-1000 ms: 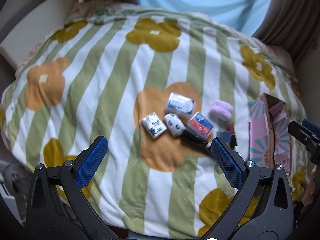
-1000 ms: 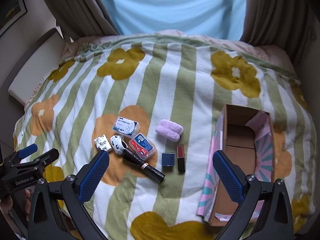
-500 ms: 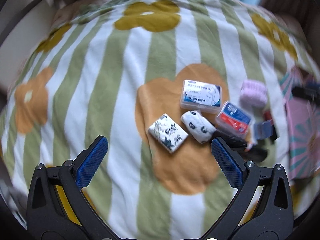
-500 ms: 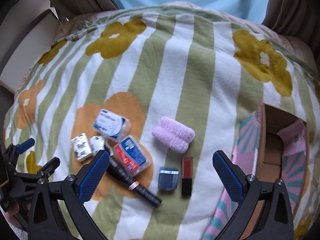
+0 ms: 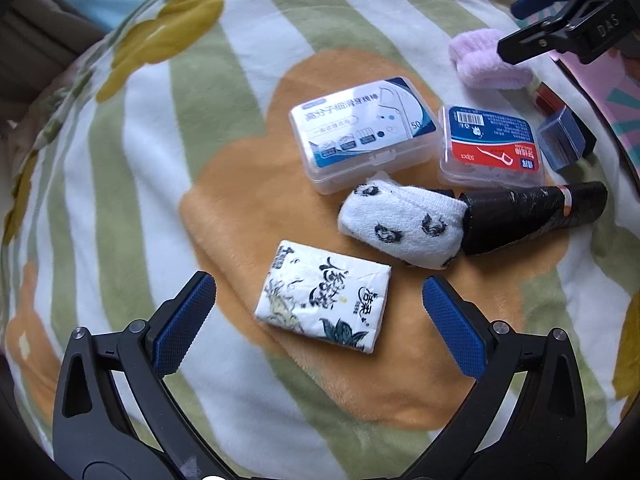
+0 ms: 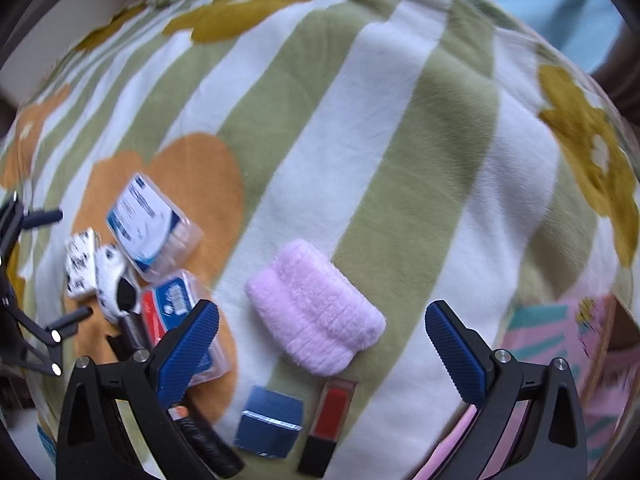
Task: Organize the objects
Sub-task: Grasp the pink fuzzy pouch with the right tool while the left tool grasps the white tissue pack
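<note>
My left gripper (image 5: 319,307) is open and hovers just over a white tissue pack (image 5: 325,297) with black print, which lies between its fingers. Beyond it lie a rolled white sock (image 5: 402,223), a black roll (image 5: 532,210), a blue-white floss box (image 5: 362,130) and a red-blue floss box (image 5: 491,145). My right gripper (image 6: 322,342) is open and low over a fluffy pink cloth (image 6: 316,306). A small blue box (image 6: 270,420) and a red lipstick (image 6: 330,418) lie just below it. The right gripper also shows in the left wrist view (image 5: 560,20).
Everything lies on a bed blanket (image 6: 360,140) with green stripes and flowers. A pink patterned cardboard box (image 6: 560,344) stands at the right, partly out of view. The left gripper's frame shows at the left edge of the right wrist view (image 6: 24,300).
Both grippers have dropped and moved forward toward the bed. The left one has closed in on the tissue pack, the right one on the pink cloth. Both stay open.
</note>
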`<state>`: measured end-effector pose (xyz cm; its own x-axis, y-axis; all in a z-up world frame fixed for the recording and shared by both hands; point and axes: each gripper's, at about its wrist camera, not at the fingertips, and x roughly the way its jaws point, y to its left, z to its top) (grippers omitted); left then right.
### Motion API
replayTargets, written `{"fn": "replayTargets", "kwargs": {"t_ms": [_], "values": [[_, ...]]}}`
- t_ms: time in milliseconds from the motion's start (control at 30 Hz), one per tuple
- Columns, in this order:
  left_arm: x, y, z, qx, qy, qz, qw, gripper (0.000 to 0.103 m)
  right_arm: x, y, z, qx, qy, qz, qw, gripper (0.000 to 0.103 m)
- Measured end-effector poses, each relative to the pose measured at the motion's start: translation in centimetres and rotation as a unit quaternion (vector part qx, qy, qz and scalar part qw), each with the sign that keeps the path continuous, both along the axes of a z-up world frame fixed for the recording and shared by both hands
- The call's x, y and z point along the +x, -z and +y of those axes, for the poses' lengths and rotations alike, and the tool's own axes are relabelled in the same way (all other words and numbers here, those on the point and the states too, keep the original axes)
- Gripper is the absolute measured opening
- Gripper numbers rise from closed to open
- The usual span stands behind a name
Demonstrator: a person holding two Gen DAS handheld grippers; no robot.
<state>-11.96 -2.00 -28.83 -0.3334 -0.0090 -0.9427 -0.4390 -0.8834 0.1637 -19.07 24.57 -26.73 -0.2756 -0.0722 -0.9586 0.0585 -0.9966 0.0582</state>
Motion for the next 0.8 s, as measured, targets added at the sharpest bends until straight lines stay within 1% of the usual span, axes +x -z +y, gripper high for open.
{"fn": "replayTargets", "kwargs": {"t_ms": [67, 100, 200, 267, 333, 367, 400, 433, 467, 633, 800], "values": [[-0.3, 0.6, 0.0, 0.007, 0.012, -0.008, 0.9999, 0.101, -0.1, 0.8, -0.3, 0.012, -0.029, -0.007, 0.999, 0.1], [-0.4, 0.6, 0.0, 0.01, 0.015, -0.011, 0.9998, 0.098, -0.1, 1.2, -0.4, 0.017, -0.044, -0.01, 0.999, 0.099], [-0.7, 1.2, 0.0, 0.013, 0.027, -0.022, 0.9993, 0.09, 0.1, 2.2, -0.7, 0.03, -0.071, -0.023, 0.997, 0.087], [-0.8, 1.6, 0.2, 0.016, 0.031, -0.032, 0.9989, 0.083, 0.2, 2.9, -0.7, 0.027, -0.08, -0.032, 0.996, 0.074], [-0.8, 1.9, 0.2, 0.019, 0.033, -0.042, 0.9984, 0.072, 0.4, 3.3, -0.7, 0.025, -0.084, -0.039, 0.995, 0.067], [-0.8, 2.0, 0.2, 0.021, 0.033, -0.047, 0.9981, 0.071, 0.6, 3.5, -0.6, 0.029, -0.084, -0.039, 0.995, 0.062], [-0.7, 2.1, 0.1, 0.022, 0.033, -0.047, 0.9981, 0.068, 0.7, 3.5, -0.5, 0.036, -0.085, -0.038, 0.995, 0.06], [-0.7, 2.0, 0.1, 0.022, 0.034, -0.046, 0.9981, 0.064, 0.9, 3.5, -0.4, 0.04, -0.086, -0.037, 0.995, 0.056], [-0.7, 2.0, 0.0, 0.023, 0.033, -0.047, 0.9981, 0.062, 1.1, 3.5, -0.2, 0.04, -0.085, -0.036, 0.995, 0.054], [-0.4, 1.8, -0.1, 0.026, 0.027, -0.046, 0.9982, 0.061, 2.3, 3.1, 0.7, 0.031, -0.072, -0.03, 0.996, 0.049], [0.0, 1.0, -0.2, 0.025, 0.017, -0.038, 0.9988, 0.061, 3.8, 1.9, 1.5, 0.019, -0.055, -0.017, 0.998, 0.047]]}}
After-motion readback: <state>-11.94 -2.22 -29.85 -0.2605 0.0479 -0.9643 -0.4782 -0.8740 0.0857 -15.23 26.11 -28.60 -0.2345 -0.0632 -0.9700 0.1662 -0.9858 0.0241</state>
